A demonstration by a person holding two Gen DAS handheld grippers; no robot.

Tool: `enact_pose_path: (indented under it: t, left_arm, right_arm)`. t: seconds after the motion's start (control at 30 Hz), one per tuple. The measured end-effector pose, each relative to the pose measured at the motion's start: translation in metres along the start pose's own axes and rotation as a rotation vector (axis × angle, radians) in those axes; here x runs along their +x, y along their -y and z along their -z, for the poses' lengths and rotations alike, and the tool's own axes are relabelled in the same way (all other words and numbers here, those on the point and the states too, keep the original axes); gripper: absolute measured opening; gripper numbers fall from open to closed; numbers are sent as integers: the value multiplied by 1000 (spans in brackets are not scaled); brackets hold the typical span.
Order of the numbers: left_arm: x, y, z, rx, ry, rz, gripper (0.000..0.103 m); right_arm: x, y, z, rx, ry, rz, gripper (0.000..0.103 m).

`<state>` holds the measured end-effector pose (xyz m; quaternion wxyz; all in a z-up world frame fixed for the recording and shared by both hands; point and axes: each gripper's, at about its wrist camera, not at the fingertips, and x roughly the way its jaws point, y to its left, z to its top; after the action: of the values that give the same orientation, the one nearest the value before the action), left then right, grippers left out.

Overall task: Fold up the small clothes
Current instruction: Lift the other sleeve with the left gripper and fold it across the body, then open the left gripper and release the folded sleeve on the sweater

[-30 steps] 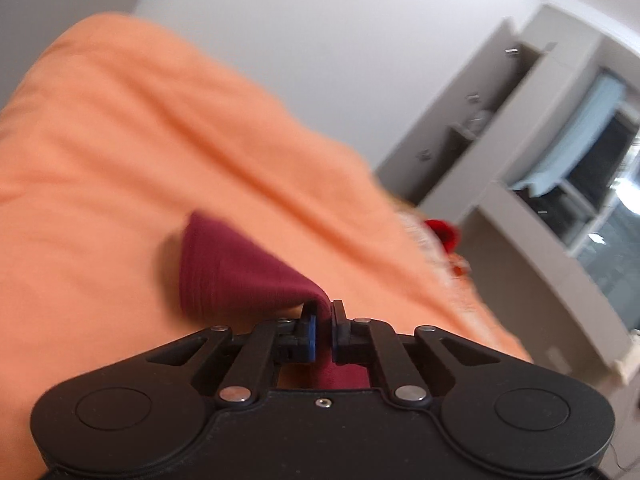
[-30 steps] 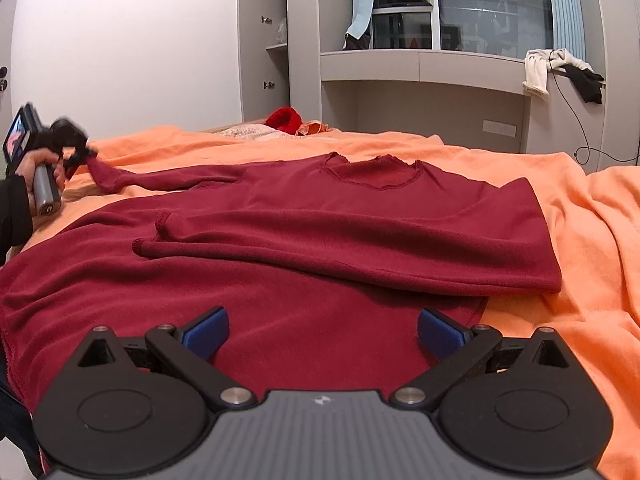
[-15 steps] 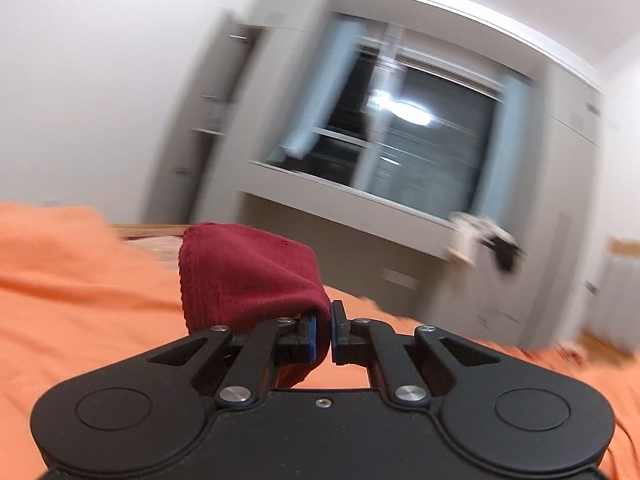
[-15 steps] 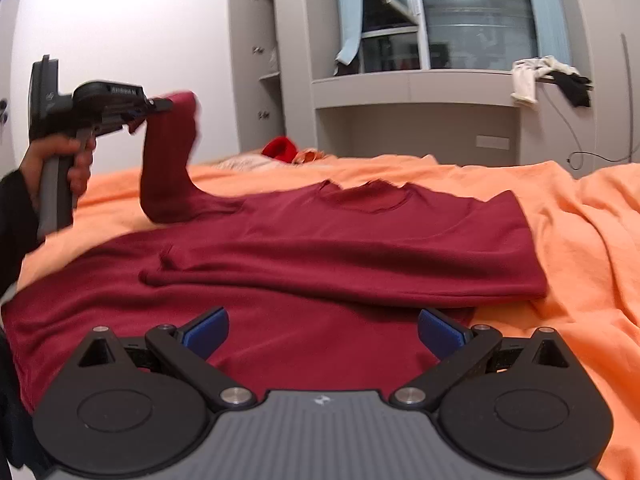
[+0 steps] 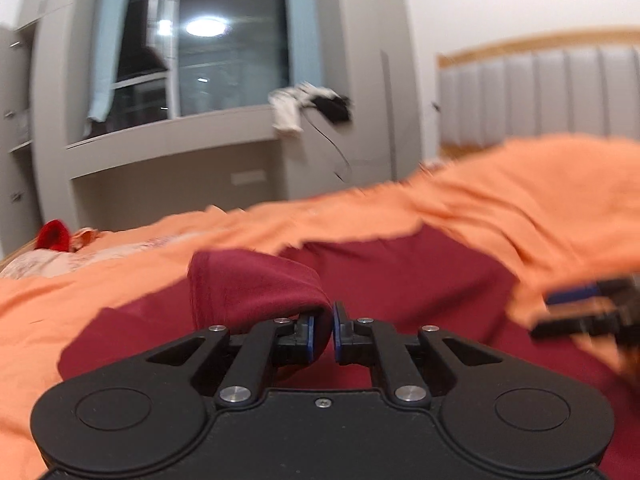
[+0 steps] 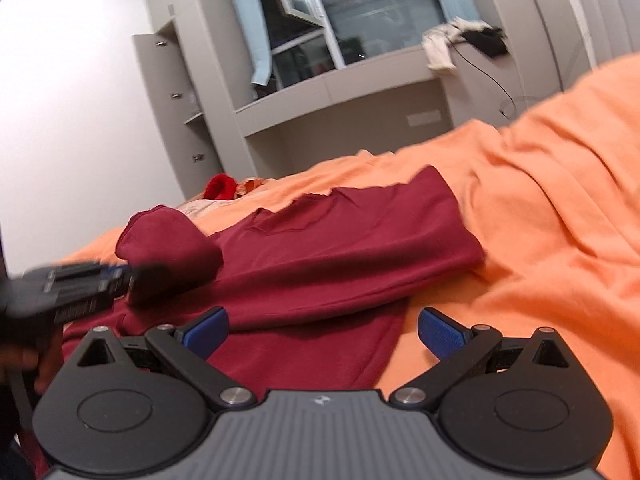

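Note:
A dark red long-sleeved top lies spread on the orange bedspread, one sleeve folded across its body. My left gripper is shut on the cuff of the other sleeve and holds it lifted over the top's body. The sleeve and left gripper also show blurred at the left of the right wrist view. My right gripper is open and empty, just above the top's lower part. It appears blurred at the right of the left wrist view.
A red item and a pale patterned cloth lie at the bed's far end. Grey cabinets and a window ledge with white and black clothes stand behind. A padded headboard is at the right.
My left gripper has swung the sleeve cuff up off the bed and across toward the top's body. The right gripper has tilted and moved in closer, staying open.

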<state>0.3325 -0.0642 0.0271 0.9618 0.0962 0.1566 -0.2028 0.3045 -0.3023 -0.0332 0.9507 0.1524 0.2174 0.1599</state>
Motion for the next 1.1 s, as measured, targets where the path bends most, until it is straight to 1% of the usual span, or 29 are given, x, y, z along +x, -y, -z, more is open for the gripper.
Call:
enact_pose_path:
  t: [0.1,0.17,0.23,0.27,0.37,0.4,0.47,0.53,0.57,0.6,0.7,0.73,0.8,0.9,0.97,1.03,1.1]
  left_arm:
    - [-2,9,13,30,-30,48,17]
    - [-6,10,15,29,-23,82,18]
    - [-10,14,18,39,-9,119,23]
    - [-9,16,17,47,-8,136,24]
    - [-12,21,20,77,-26,194,26]
    - [-16,19,23,84,-36,212,30]
    - [-16,19,24,92,-58,238,42]
    - [-17,15,25,77,-72,255,61]
    - [-19,10,24,58,-75,260,65]
    - [-19,7,24,39,-75,260,71]
    - [-25,-11,22,-25,-57,223,81]
    - [-27,-18,20,-49,-48,200,85]
    - [-32,-38,18,-117,-27,140,89]
    - [-37,-72,17,-243,-4,61,92]
    - [-41,-94,18,-322,1,-12,93]
    - [-42,-115,21,-386,-9,-98,94]
    - [-43,-135,26,-447,-35,-163,94]
  right_arm:
    - [4,3,2,41,-16,12,103]
    - [6,5,3,58,-27,18,103]
    - [9,4,4,63,-32,23,103]
    - [10,3,5,60,-34,21,103]
    - [13,0,5,51,-39,26,103]
    - [13,0,5,48,-41,27,103]
    - [15,-2,5,42,-48,29,103]
    - [18,-3,4,36,-53,34,103]
    - [18,-4,3,33,-54,36,103]
    - [19,-5,3,30,-55,39,103]
    - [18,-10,-2,13,-44,59,103]
    - [18,-13,-4,4,-35,69,103]
    - [18,-21,-10,-22,-8,83,103]
    - [20,-36,-16,-82,29,90,103]
    - [24,-47,-19,-131,45,90,103]
    - [28,-58,-19,-185,50,86,103]
    - [33,-67,-17,-238,41,79,103]
